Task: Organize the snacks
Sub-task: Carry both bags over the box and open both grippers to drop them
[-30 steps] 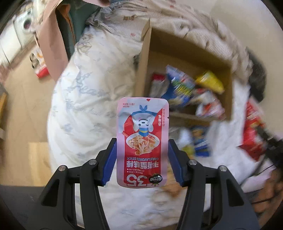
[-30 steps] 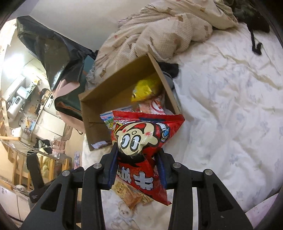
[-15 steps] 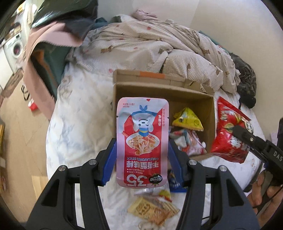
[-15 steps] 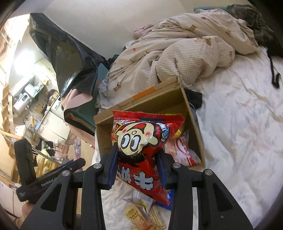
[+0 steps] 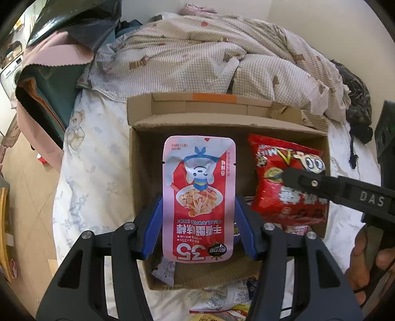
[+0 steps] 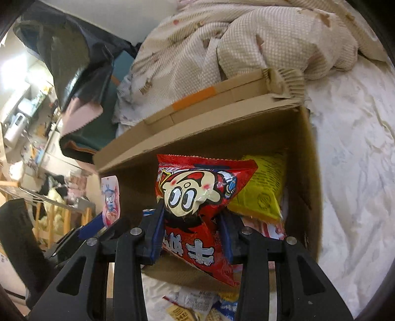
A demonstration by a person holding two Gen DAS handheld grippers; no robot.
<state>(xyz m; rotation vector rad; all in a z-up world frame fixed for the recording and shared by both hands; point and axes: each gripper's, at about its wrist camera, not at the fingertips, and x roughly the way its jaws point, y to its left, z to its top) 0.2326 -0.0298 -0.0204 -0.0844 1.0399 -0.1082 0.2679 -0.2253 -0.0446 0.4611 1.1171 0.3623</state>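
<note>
1. Over an open cardboard box point(image 5: 134, 158) on a bed, the left gripper point(image 5: 198, 223) clamps a pink crab stick pouch point(image 5: 198, 197)
2. Right gripper point(image 6: 191, 230) pinches a red snack bag point(image 6: 197, 195) inside that box, beside a yellow packet point(image 6: 261, 192)

A rumpled beige checked quilt with small brown bear patches point(image 5: 222, 61) fills twelve o'clock on a white floral bedsheet point(image 5: 93, 158), while a glossy black plastic bag point(image 5: 74, 22) drapes over pink cloth point(image 5: 56, 51) at ten o'clock and a dark crumpled garment point(image 5: 358, 98) lies at two o'clock.
</note>
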